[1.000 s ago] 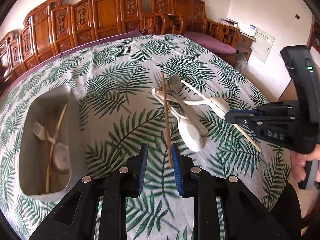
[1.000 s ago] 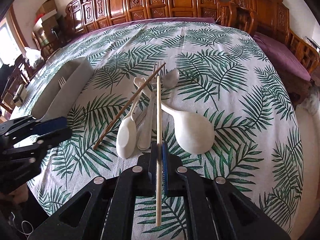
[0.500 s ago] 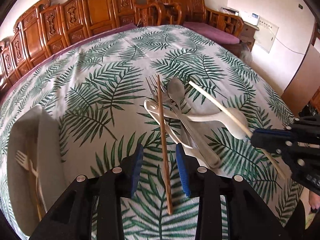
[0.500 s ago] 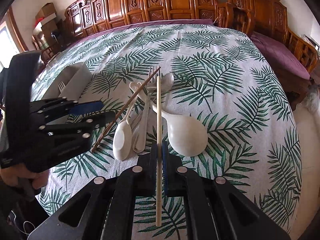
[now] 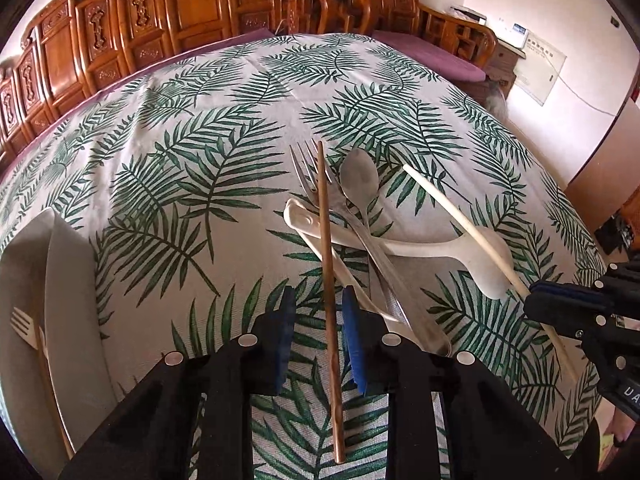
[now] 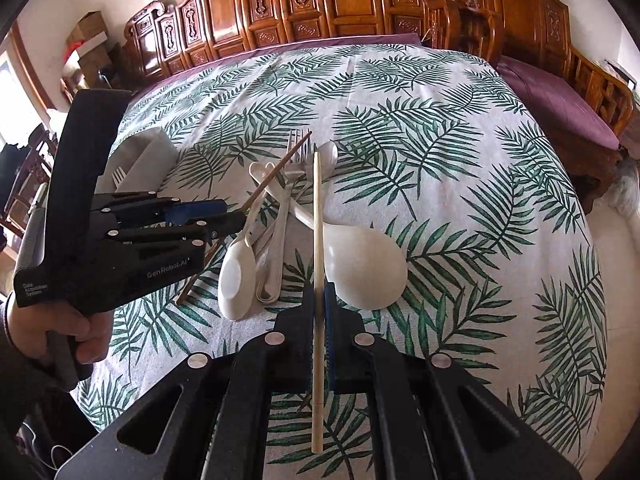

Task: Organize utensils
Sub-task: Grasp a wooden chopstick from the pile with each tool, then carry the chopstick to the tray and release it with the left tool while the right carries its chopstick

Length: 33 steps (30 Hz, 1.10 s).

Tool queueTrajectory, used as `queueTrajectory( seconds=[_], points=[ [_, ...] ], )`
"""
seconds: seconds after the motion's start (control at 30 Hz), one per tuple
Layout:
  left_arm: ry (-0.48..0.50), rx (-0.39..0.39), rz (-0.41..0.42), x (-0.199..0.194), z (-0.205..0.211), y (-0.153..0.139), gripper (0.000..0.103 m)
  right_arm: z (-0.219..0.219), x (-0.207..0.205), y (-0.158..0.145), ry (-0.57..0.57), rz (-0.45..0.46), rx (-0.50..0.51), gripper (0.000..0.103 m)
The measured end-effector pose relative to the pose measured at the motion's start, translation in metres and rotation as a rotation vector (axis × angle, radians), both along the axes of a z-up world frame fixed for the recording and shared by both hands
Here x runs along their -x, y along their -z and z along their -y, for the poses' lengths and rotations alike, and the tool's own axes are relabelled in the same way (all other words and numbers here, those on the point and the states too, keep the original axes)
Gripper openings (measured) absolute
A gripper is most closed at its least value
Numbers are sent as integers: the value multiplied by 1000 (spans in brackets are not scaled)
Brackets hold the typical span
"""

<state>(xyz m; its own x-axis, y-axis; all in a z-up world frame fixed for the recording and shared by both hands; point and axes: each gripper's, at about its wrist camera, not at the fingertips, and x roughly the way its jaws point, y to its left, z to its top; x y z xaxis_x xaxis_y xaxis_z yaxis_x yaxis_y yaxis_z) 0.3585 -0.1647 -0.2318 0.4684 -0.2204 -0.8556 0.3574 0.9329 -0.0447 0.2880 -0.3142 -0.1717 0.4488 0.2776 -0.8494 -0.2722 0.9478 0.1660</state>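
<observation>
Right claw grips pale chopstick; left claw, released, straddles dark chopstick.

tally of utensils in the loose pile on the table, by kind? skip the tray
Chopsticks: 2, dark and pale
White spoons: 2, small and large
Metal fork: 1
Metal spoon: 1
Total: 6

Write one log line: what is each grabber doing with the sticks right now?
left gripper: open around dark brown wooden chopstick | right gripper: shut on pale wooden chopstick | grey tray: left side
</observation>
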Motion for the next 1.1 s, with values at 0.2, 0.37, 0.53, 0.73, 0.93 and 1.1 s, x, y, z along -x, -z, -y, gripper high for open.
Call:
queueTrajectory(
  seconds=[0.2, 0.37, 0.53, 0.73, 0.93, 1.1],
  points=[
    [-4, -3, -18, -6, 3, 4, 21, 1, 0, -3, 2, 6, -8, 6],
    [-21, 18, -30, -5, 0, 7, 5, 0, 0, -6, 2, 11, -8, 6],
    [-8, 18, 10, 4, 2, -3, 5, -1, 0, -7, -5, 15, -8, 6],
    [8, 40, 64, 27, 1, -28, 5, -5, 2, -12, -14, 28, -5, 6],
    [9, 63, 105, 47, -11, -53, 5, -10, 3, -18, -22, 43, 1, 6],
    [5, 71, 133, 63, -27, -69, 5, -18, 5, -19, -36, 53, 12, 6]
  ],
)
